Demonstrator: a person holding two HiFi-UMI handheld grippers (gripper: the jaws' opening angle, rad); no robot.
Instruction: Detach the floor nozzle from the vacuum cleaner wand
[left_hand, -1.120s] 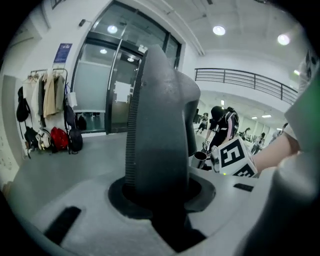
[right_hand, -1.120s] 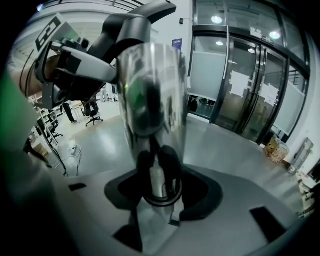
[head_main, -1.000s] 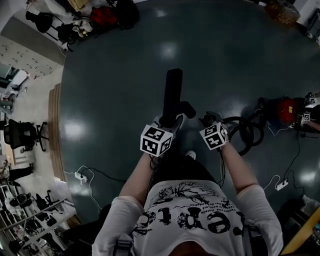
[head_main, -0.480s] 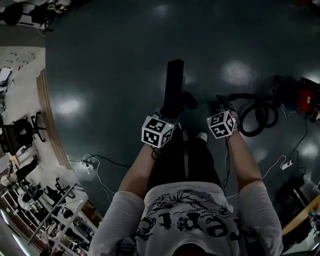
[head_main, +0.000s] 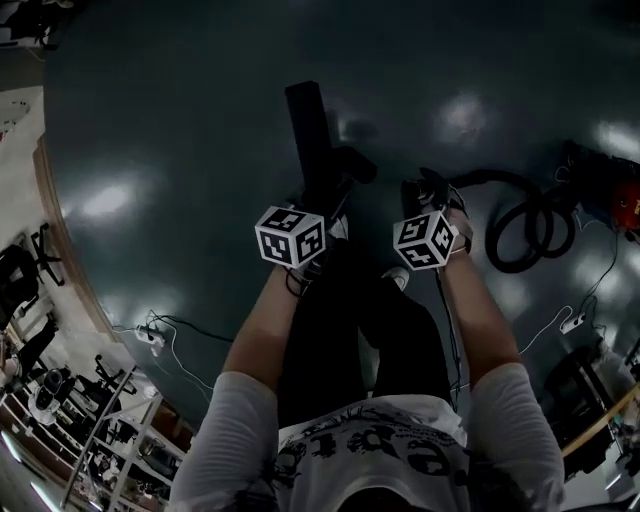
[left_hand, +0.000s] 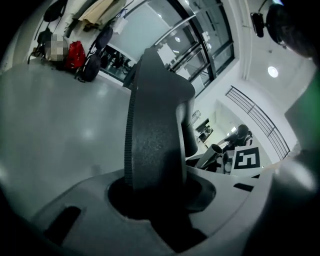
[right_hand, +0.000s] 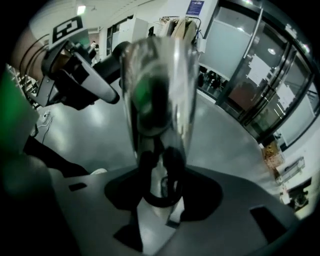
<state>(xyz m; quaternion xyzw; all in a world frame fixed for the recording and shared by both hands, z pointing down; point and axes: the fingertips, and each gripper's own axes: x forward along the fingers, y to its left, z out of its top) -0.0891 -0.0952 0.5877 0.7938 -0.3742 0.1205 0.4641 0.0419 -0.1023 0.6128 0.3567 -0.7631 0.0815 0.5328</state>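
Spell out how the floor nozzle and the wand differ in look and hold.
The floor nozzle is matt black and textured; the wand is shiny, reflective metal. The floor nozzle is a broad, flat bar; the wand is a round tube. The floor nozzle sits in the left gripper, the wand in the right gripper. Both are clamped between jaws, and they are apart from each other.

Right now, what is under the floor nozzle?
Only dark floor shows around the floor nozzle, held in the left claw. Its own body covers whatever lies directly beneath it.
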